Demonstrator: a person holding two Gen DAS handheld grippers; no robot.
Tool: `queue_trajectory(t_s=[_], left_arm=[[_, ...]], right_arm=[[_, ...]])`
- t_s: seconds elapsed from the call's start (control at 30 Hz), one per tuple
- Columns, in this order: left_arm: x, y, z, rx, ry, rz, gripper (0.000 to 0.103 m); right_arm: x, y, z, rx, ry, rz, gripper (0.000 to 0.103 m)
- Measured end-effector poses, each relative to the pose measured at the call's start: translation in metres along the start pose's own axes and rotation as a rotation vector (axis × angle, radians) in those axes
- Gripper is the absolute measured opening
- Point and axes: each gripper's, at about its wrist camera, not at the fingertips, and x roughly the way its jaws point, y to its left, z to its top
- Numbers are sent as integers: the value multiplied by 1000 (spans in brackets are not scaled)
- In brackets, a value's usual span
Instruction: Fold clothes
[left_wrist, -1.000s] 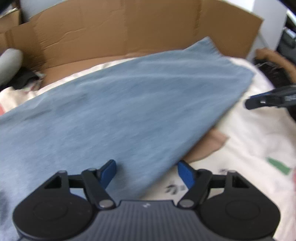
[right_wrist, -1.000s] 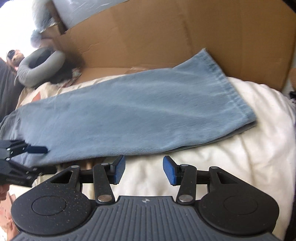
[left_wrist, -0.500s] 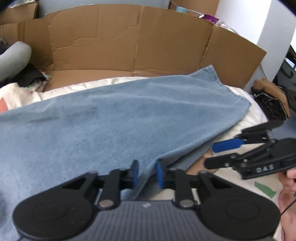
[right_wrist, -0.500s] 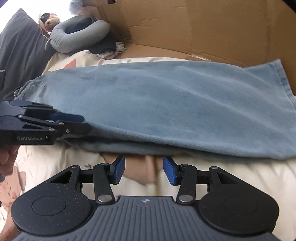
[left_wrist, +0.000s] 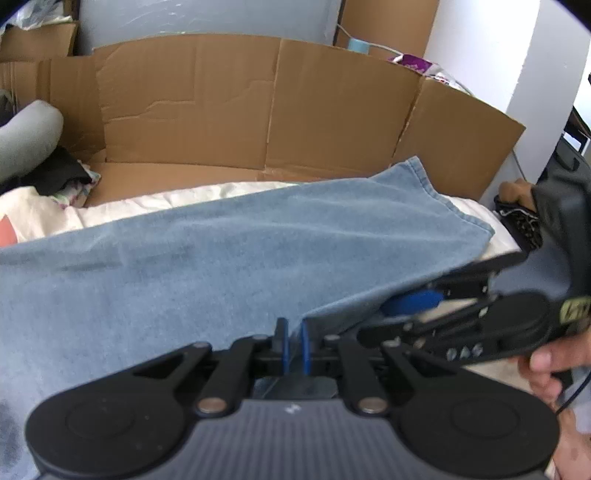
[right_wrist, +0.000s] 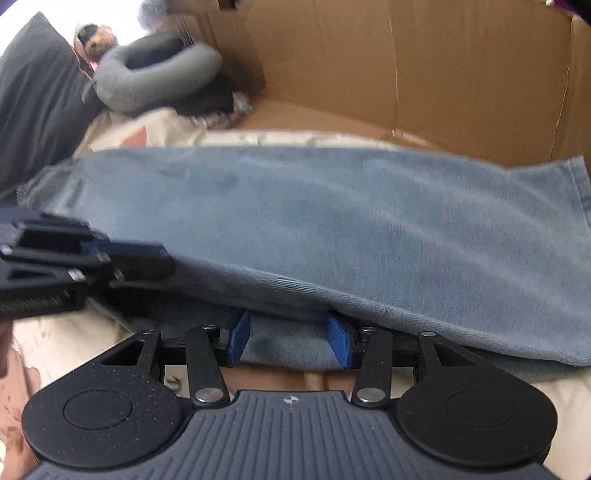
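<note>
- My left gripper (left_wrist: 292, 345) has just clamped down on the near edge of the jeans (left_wrist: 221, 266). A second ago its fingers stood wide apart over the denim; now the blue pads are pressed together with a fold of cloth between them.
- My right gripper (right_wrist: 288, 341) has slid in from the right end of the jeans to sit just beside the left one. Its fingers are parted, about half spread, with the near edge of the denim lying between them. The pads do not look pressed on the cloth, so I count it as released.
- The jeans lie flat and long across the bed (right_wrist: 554, 398), waist toward the left, hem (left_wrist: 454, 201) at the far right next to the cardboard (left_wrist: 258, 110) wall behind. The near edge is lifted a little where I hold it, showing a second layer of denim underneath.
- What this means: I judge one hold on the long edge is secured and the second is about to be taken, so a fold across the width or a lift looks close.
- The right-hand view is blurred, so I cannot say how many layers sit between those fingers. If only the top layer is caught, the fold could come out uneven.
</note>
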Motion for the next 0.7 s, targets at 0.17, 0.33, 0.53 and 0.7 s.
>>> queue_trajectory(t_s=[0.17, 0.33, 0.53, 0.7], left_arm=[[6, -2, -10, 8, 29, -7, 8], [22, -10, -28, 47, 103, -5, 8], [19, -18, -37, 89, 116, 25, 27], [-7, -16, -42, 107, 108, 73, 58]], right_arm=[[3, 3, -16, -40, 28, -31, 51], [2, -2, -13, -11, 38, -17, 51], [-5, -3, -14, 14, 34, 10, 51], [-14, -1, -18, 27, 30, 40, 51]])
